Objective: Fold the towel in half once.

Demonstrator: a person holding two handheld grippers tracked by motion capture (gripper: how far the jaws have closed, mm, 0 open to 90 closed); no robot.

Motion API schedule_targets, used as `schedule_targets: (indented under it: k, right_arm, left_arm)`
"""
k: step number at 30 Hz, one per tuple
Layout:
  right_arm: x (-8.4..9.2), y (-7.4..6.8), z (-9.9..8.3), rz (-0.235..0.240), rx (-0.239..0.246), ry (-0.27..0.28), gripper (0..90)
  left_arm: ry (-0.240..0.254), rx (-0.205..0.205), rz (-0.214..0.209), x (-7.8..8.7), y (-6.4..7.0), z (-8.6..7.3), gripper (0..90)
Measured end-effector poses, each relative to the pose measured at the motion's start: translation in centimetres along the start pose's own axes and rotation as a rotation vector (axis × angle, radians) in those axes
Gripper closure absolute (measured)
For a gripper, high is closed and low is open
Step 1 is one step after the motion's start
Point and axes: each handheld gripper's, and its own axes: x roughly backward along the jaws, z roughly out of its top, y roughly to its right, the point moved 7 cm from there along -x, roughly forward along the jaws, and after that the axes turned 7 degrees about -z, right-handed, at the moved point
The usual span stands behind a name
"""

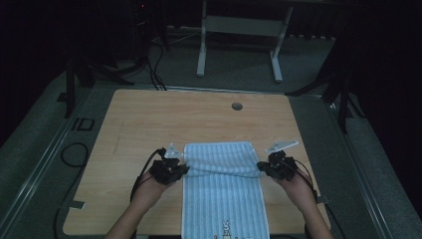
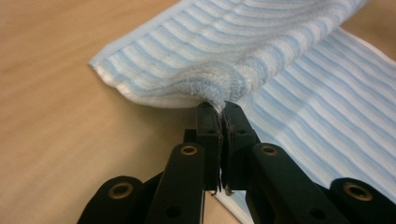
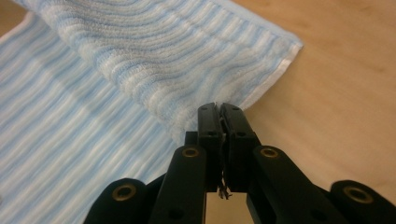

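Note:
A light blue striped towel (image 1: 224, 184) lies lengthwise on the wooden table (image 1: 149, 119), with a small rabbit picture near its front end. Its far part is lifted and folded back over itself. My left gripper (image 1: 185, 168) is shut on the towel's left edge (image 2: 205, 88), pinching the raised fold. On the opposite side, my right gripper (image 1: 260, 167) is shut on the right edge (image 3: 187, 116) of the same fold. Both pinched edges hang a little above the flat lower layer of the towel (image 2: 327, 121).
A round cable hole (image 1: 237, 106) sits near the table's far edge. Behind the table stands a white desk frame (image 1: 239, 40). Dark stands (image 1: 74, 79) and cables (image 1: 74, 154) lie on the grey floor at the left and right.

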Motion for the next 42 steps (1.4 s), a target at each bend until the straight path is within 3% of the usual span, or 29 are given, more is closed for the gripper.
schedule_targets:
  k: [5, 9, 13, 15, 16, 17, 18, 19, 20, 24, 29, 34, 35, 38, 42]
  right_arm:
    - [0.9, -1.3, -2.6, 0.027, 0.002, 0.000, 87.3]
    - [1.1, -2.3, -4.3, 0.030, 0.008, -0.003, 87.2]
    - [0.8, -3.1, -5.9, 0.046, 0.011, -0.030, 84.9]
    - [1.0, -3.3, -6.3, 0.045, -0.003, -0.025, 76.8]
    - [1.3, -3.3, -6.3, 0.046, -0.003, -0.026, 75.0]
    - [1.5, -3.3, -6.2, 0.041, 0.002, -0.020, 73.3]
    - [1.8, -3.4, -6.0, 0.035, 0.002, -0.010, 72.8]
    - [2.1, -3.4, -5.7, 0.033, 0.001, 0.000, 72.9]
    - [2.4, -3.4, -5.4, 0.025, 0.005, 0.011, 73.3]
    - [2.3, -3.7, -4.2, 0.015, 0.022, 0.028, 73.2]
    - [0.3, -4.1, -3.6, 0.006, 0.042, -0.002, 72.2]
    - [-1.8, -4.4, -4.5, -0.003, 0.060, -0.062, 71.8]
    - [-2.8, -4.5, -5.3, -0.002, 0.068, -0.094, 71.4]
    - [-3.0, -4.5, -5.6, 0.007, 0.047, -0.084, 71.4]
    - [-3.2, -4.3, -5.4, 0.008, 0.050, -0.088, 71.2]
  left_arm:
    - [-0.025, -0.013, -0.046, 0.2, 1.9, -2.1, 86.4]
    - [-0.042, -0.027, -0.055, -0.1, 3.0, -3.3, 85.8]
    - [-0.112, -0.032, -0.115, -0.6, 4.5, -5.4, 85.1]
    - [-0.157, -0.069, -0.089, -0.4, 4.4, -5.9, 75.1]
    - [-0.157, -0.069, -0.089, -0.4, 4.4, -5.9, 67.6]
    - [-0.140, -0.043, -0.070, 0.0, 3.8, -5.7, 63.5]
    - [-0.140, -0.043, -0.070, 0.0, 3.8, -5.7, 61.1]
    - [-0.099, -0.011, -0.063, 0.5, 3.5, -5.1, 60.0]
    - [-0.089, -0.007, -0.066, 0.6, 3.4, -4.7, 59.9]
    - [-0.080, -0.044, -0.060, -0.1, 4.0, -3.6, 55.3]
    - [-0.115, -0.060, -0.077, -2.2, 4.4, -3.2, 55.5]
    - [-0.163, -0.066, -0.074, -3.8, 4.3, -3.9, 55.6]
    - [-0.189, -0.064, -0.078, -4.4, 4.1, -4.4, 55.6]
    - [-0.182, -0.053, -0.083, -4.5, 3.7, -4.4, 56.9]
    - [-0.192, -0.068, -0.068, -4.7, 3.2, -4.1, 57.1]
